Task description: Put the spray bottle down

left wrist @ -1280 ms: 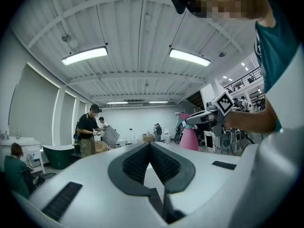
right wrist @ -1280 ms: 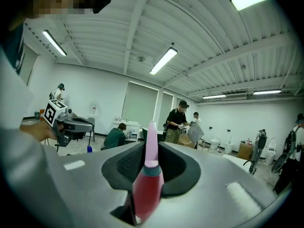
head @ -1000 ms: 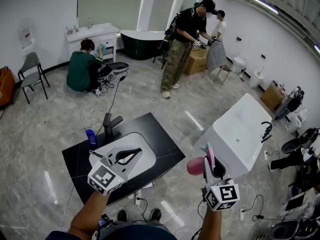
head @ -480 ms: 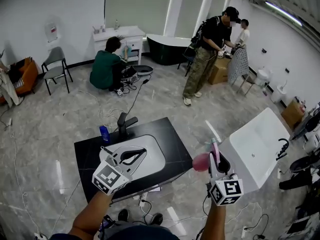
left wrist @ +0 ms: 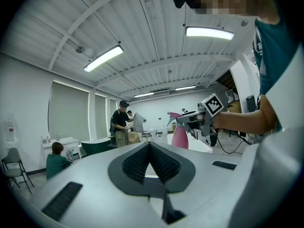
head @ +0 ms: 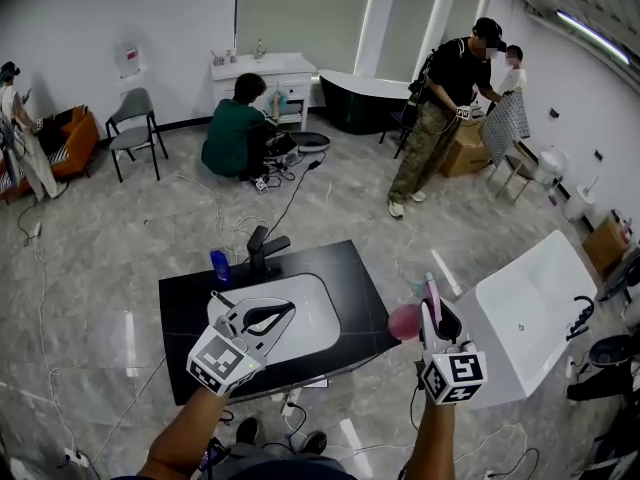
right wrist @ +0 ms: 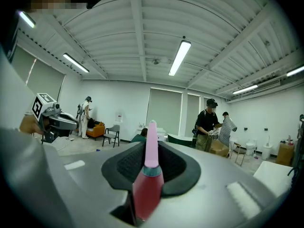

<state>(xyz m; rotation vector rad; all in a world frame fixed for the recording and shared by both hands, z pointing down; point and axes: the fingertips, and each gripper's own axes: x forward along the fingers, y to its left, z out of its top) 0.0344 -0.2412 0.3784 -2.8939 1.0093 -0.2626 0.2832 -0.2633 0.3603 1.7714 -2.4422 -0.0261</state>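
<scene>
My right gripper (head: 436,324) is shut on a pink spray bottle (head: 405,321), held in the air just off the right edge of the black counter (head: 355,278). In the right gripper view the spray bottle (right wrist: 145,186) stands upright between the dark pads (right wrist: 176,165), its pale pink nozzle pointing up. From the left gripper view, the spray bottle (left wrist: 179,137) hangs below the right gripper (left wrist: 197,119). My left gripper (head: 252,316) hovers over the white sink basin (head: 300,298) in the counter. The left gripper (left wrist: 149,144) is shut, pad tips touching, nothing held.
A black faucet (head: 262,251) and a small blue bottle (head: 220,266) stand at the counter's far edge. A white bathtub (head: 530,313) lies to the right. Cables run over the grey floor. Several people (head: 240,128) work at the back, near a vanity and a dark tub.
My right gripper has carried the spray bottle leftward, closer to the counter's right edge. The head view has swung, so the counter now sits more to the right. The left gripper keeps its place over the basin.
</scene>
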